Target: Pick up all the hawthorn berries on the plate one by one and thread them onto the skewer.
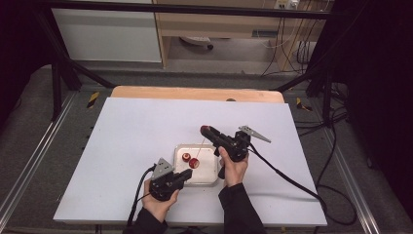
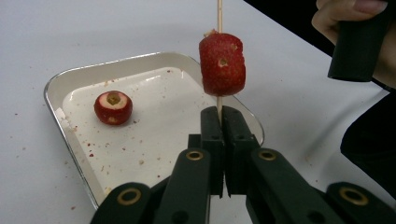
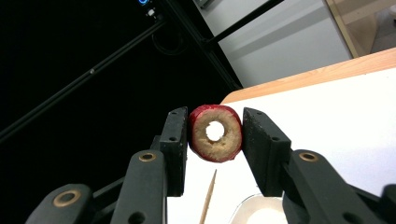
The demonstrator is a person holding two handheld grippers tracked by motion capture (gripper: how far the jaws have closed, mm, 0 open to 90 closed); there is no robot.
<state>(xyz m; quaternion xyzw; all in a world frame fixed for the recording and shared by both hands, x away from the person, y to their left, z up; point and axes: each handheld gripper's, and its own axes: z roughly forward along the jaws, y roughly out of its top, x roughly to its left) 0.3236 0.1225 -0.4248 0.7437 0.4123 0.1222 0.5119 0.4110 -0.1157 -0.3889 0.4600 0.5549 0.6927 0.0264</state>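
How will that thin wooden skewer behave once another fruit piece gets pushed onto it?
The skewer looks slender, so it will likely flex or snap under side load. The left gripper pinches only its lower end, so it may pivot or slip. The red fruit piece already threaded above probably makes it top-heavy.

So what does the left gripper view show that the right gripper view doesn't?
Left gripper view alone: its jaws shut on the skewer, a red fruit piece threaded on it, and another piece lying in the tray. Right gripper view alone: a cored fruit ring clamped between its jaws, dark frame bars behind. Both share the white table, the tray and the skewer.
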